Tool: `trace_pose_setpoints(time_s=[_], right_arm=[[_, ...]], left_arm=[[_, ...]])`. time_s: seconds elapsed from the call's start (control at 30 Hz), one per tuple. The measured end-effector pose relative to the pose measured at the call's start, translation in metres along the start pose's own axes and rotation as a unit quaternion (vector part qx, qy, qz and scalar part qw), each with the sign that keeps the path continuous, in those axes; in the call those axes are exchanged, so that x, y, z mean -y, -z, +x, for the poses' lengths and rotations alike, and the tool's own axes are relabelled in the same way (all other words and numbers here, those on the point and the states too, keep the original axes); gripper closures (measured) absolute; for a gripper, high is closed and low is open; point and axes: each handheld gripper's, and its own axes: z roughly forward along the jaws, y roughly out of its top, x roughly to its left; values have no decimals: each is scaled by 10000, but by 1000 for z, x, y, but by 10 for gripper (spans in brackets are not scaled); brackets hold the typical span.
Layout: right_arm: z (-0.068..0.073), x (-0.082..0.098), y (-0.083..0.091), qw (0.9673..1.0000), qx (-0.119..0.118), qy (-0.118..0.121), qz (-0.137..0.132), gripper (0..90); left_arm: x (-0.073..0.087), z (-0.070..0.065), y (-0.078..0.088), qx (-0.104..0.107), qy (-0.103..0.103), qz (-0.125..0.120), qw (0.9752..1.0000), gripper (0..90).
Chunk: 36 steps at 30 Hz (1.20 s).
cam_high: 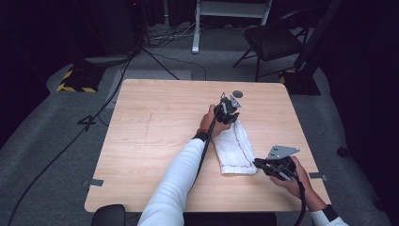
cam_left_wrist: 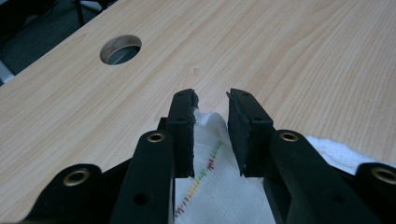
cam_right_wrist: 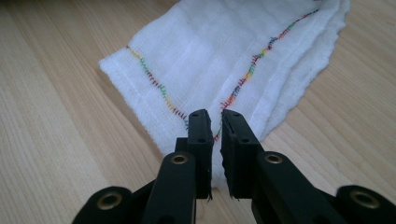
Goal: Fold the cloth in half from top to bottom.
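Observation:
A folded white cloth point(cam_high: 235, 148) with multicoloured stitching lies on the right half of the wooden table point(cam_high: 155, 141). My left gripper point(cam_high: 231, 117) points down at the cloth's far end. In the left gripper view its jaws point(cam_left_wrist: 211, 95) stand apart over the cloth's tip point(cam_left_wrist: 210, 186), and the pads do not press on it. My right gripper point(cam_high: 258, 163) sits at the near right corner of the cloth. In the right gripper view point(cam_right_wrist: 215, 114) a narrow gap shows between its jaws just above the cloth's edge point(cam_right_wrist: 224, 60), which lies flat.
A round hole point(cam_high: 238, 94) in the tabletop lies just beyond the left gripper, and the left gripper view has this hole point(cam_left_wrist: 120, 49) at upper left. A dark chair point(cam_high: 273, 40) and cables stand on the floor behind the table.

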Motion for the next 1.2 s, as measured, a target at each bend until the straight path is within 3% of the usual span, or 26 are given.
trace_pose_setpoints(time_s=[0.23,0.3,0.43,0.6,0.7,0.8,1.03,1.2], right_arm=[[-2,1,0,9999,82,-75,24,716],[-3,1,0,9999,126,-82,27,684],[-6,0,-1,9995,248,-213,8,600],[-14,-1,-3,9987,367,-285,-184,523],[-21,-4,-9,9985,406,-289,-246,505],[-30,-8,-15,9981,467,-291,-277,495],[-52,-6,-35,9980,529,-356,-53,479],[-62,-5,-50,9981,377,-479,39,476]], left_arm=[[9,-2,29,121,-4,-180,9998,523],[15,-3,38,165,-7,-129,9998,472],[29,-5,59,415,71,-131,9990,362],[50,-13,80,924,-41,-13,9957,247],[62,-21,84,996,-148,204,9947,203],[74,-29,86,1210,-36,183,9925,192],[86,-48,81,1354,-321,510,9890,207],[94,-57,75,1296,-578,794,9867,210]])
